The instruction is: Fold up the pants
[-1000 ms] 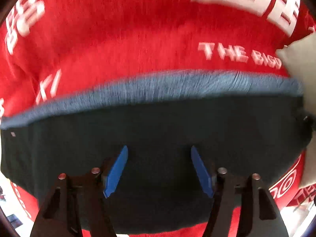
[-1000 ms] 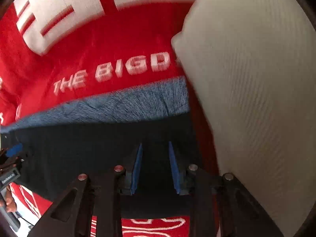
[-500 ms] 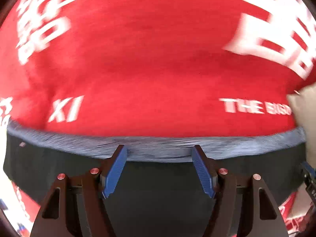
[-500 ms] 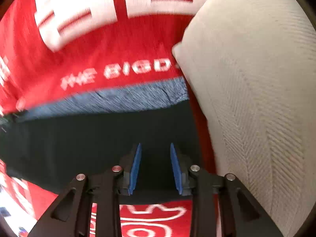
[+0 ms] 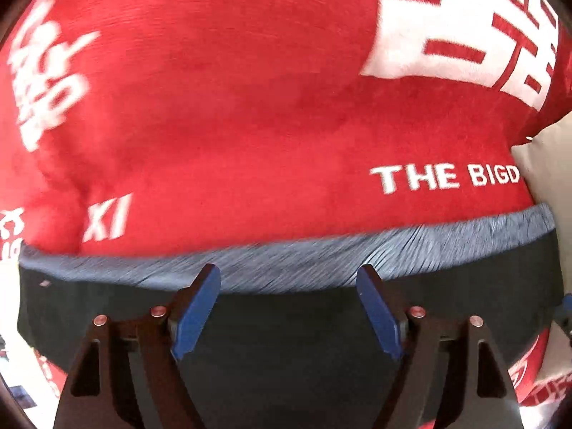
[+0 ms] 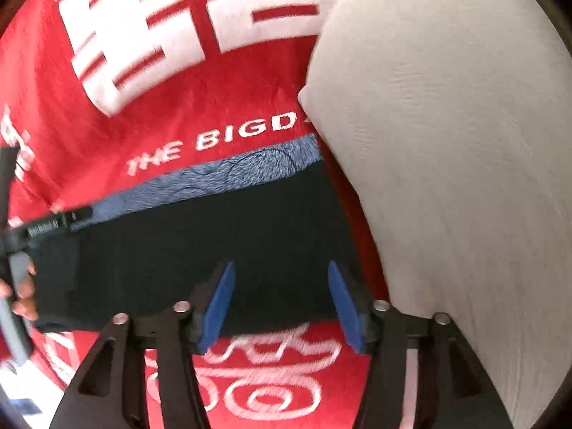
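The dark pants point(image 5: 286, 350) lie folded flat on a red blanket, with a blue-grey ribbed waistband point(image 5: 321, 254) along the far edge. They also show in the right wrist view point(image 6: 200, 257), waistband point(image 6: 228, 178) at the far side. My left gripper point(image 5: 289, 307) is open and empty, its blue pads over the pants near the waistband. My right gripper point(image 6: 282, 300) is open and empty over the pants' near right corner. The left gripper's body and a hand point(image 6: 21, 286) show at the left of the right wrist view.
The red blanket point(image 5: 250, 107) with white lettering covers the surface. A beige pillow point(image 6: 447, 178) lies right beside the pants' right edge; its corner shows in the left wrist view point(image 5: 547, 171).
My right gripper has opened wide and let go of the pants. My left gripper moved forward to the waistband, then held. Both stay over the pants.
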Motion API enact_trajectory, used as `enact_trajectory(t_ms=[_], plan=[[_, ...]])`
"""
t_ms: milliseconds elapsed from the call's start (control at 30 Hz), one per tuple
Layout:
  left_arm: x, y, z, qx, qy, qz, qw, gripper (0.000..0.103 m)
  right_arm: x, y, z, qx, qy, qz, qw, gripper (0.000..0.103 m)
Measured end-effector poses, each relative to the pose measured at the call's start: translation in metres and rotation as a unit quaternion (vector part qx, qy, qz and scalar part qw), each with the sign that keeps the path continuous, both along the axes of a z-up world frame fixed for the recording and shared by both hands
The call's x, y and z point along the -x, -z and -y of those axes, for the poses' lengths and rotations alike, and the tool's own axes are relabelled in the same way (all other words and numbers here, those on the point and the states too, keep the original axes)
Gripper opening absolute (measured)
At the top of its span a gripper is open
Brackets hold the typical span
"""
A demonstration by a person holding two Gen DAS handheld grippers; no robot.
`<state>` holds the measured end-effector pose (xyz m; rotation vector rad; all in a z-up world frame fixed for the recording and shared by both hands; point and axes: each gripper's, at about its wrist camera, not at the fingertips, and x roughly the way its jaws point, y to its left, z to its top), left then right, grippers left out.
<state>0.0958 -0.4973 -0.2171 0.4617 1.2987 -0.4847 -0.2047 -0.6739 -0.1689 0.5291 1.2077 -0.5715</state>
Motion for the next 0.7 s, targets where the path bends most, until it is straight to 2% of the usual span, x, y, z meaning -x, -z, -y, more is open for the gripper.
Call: enact_trajectory(t_ms=[67,167,333,533,700], plan=[[0.005,-0.01,-0.025,-0.007,-0.014,0.002,0.9999,0.08,0.019,-0.003,-0.006,-0.029,0.024,0.01,0.999,0.065],[0.013,-0.021,-0.062,-0.019,-0.039,0.005,0.999,0.08,0.036,0.003,-0.02,-0.076,0.056,0.002,0.995,0.065],[0.016,-0.022,-0.123,-0.034,-0.073,-0.005,0.9968,0.08,0.051,0.009,-0.061,-0.113,0.061,0.0,0.992,0.065],[0.011,-0.018,-0.201,-0.029,-0.094,-0.005,0.9952,0.08,0.024,0.016,-0.124,-0.153,0.038,0.028,0.987,0.065],[-0.01,-0.012,-0.261,-0.026,-0.111,-0.008,0.9935,0.08,-0.025,0.027,-0.197,-0.209,0.015,0.065,0.976,0.065]])
